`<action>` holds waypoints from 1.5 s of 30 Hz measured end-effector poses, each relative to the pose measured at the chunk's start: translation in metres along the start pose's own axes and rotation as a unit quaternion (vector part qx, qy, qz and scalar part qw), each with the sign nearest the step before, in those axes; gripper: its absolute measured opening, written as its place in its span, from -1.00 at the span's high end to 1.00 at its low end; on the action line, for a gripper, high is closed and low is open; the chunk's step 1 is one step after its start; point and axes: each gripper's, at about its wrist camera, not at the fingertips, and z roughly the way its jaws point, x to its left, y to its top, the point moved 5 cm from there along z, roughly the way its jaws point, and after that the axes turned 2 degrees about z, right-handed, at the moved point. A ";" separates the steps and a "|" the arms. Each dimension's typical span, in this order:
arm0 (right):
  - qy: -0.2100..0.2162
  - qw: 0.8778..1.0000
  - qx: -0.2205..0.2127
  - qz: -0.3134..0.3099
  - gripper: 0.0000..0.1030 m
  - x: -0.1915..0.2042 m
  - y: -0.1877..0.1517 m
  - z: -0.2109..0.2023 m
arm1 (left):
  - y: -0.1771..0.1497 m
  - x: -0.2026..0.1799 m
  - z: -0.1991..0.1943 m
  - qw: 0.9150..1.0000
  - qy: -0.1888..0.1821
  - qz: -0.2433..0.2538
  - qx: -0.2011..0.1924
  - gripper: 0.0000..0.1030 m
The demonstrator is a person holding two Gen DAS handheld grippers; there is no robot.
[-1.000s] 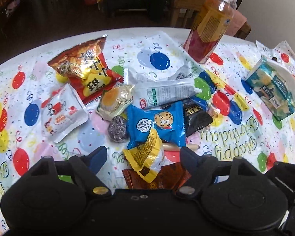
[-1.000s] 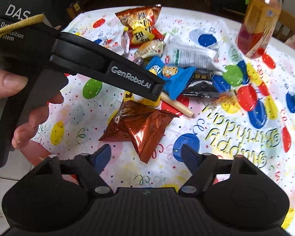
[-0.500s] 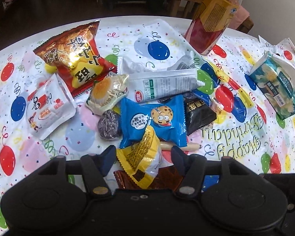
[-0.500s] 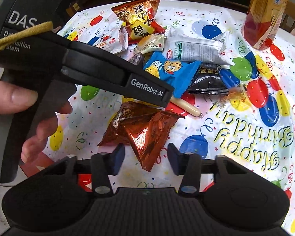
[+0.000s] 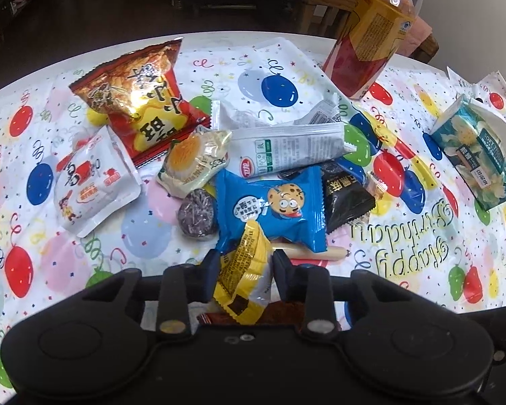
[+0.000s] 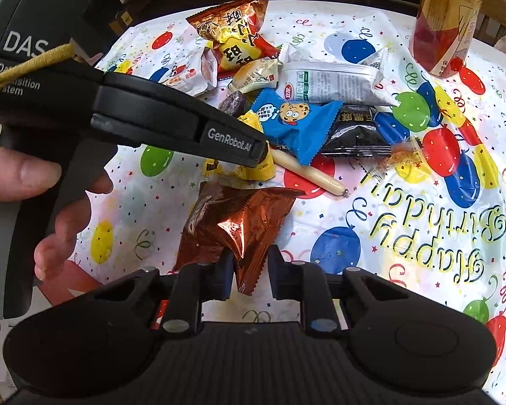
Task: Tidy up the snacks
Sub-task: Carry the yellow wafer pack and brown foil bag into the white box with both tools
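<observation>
The left hand-held gripper (image 5: 242, 266) has its two fingers pressed against the sides of a yellow crinkled plastic snack packet (image 5: 244, 270), gripping it at the near edge of the snack pile. The right hand-held gripper (image 6: 248, 271) has its fingers narrowed around the near corner of a shiny copper-brown foil snack bag (image 6: 234, 226); whether both pads touch the foil cannot be told. That bag lies on the desk (image 6: 404, 222), which is covered by a balloon-printed birthday cloth, just near of the yellow packet. A person's hand (image 6: 33, 185) holds the left tool's handle at the left of the right wrist view. Beyond the yellow packet lie a blue cookie-cartoon packet (image 5: 273, 207), a thin tan sausage stick (image 5: 315, 253) partly under it, a black flat packet (image 5: 345, 199) to its right, and a round dark purple sweet (image 5: 197, 216) to its left. Farther off sit a white long wrapper (image 5: 286, 150), a red and gold crisp bag (image 5: 141, 98), and an orange drink bottle (image 5: 371, 37) at the far right.
</observation>
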 end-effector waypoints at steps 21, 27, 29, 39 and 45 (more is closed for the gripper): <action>-0.023 0.997 -0.070 0.001 0.72 0.011 -0.009 -0.073 | -0.019 0.024 -0.086 0.999 -0.005 -0.020 -0.046 0.47; -0.030 0.995 -0.096 0.002 0.74 0.018 -0.015 -0.104 | -0.032 0.027 -0.117 0.998 -0.009 -0.013 -0.058 0.47; -0.033 0.994 -0.104 0.002 0.75 0.021 -0.018 -0.114 | -0.037 0.027 -0.128 0.998 -0.012 -0.012 -0.061 0.47; -0.033 0.990 -0.136 -0.009 0.75 0.048 -0.042 -0.159 | -0.068 0.025 -0.177 0.997 -0.026 0.010 -0.077 0.47; -0.034 0.989 -0.142 -0.013 0.75 0.065 -0.062 -0.178 | -0.093 0.020 -0.199 0.996 -0.034 0.023 -0.077 0.47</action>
